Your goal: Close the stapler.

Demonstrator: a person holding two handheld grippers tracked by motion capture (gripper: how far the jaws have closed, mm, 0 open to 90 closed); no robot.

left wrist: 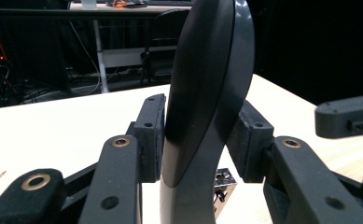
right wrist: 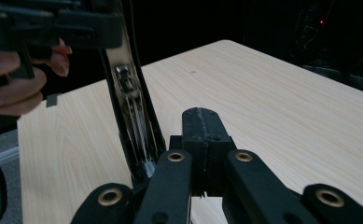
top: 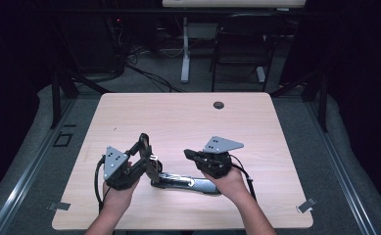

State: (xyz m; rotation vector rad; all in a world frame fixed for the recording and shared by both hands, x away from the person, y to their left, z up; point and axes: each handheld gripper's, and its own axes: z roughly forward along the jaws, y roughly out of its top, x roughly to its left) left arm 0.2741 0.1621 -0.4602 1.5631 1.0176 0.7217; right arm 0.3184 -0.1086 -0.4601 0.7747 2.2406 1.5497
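Two grippers work a stapler [top: 185, 182] near the table's [top: 188, 117] front edge. Left gripper [top: 145, 149] clamps the stapler's raised black lid [left wrist: 207, 93] between its pads [left wrist: 150, 135]. Right gripper [top: 190, 154] is clenched on nothing, hovering just above the stapler's base.

Light wood table [top: 178, 117], rounded corners, grommet hole [top: 219, 105] near far edge. Grey carpet floor [top: 41, 147]. Black curtains [top: 11, 49] both sides, room dim. Black chair [top: 239, 44] and white desk leg [top: 185, 49] behind. Cables [top: 144, 71] on floor.
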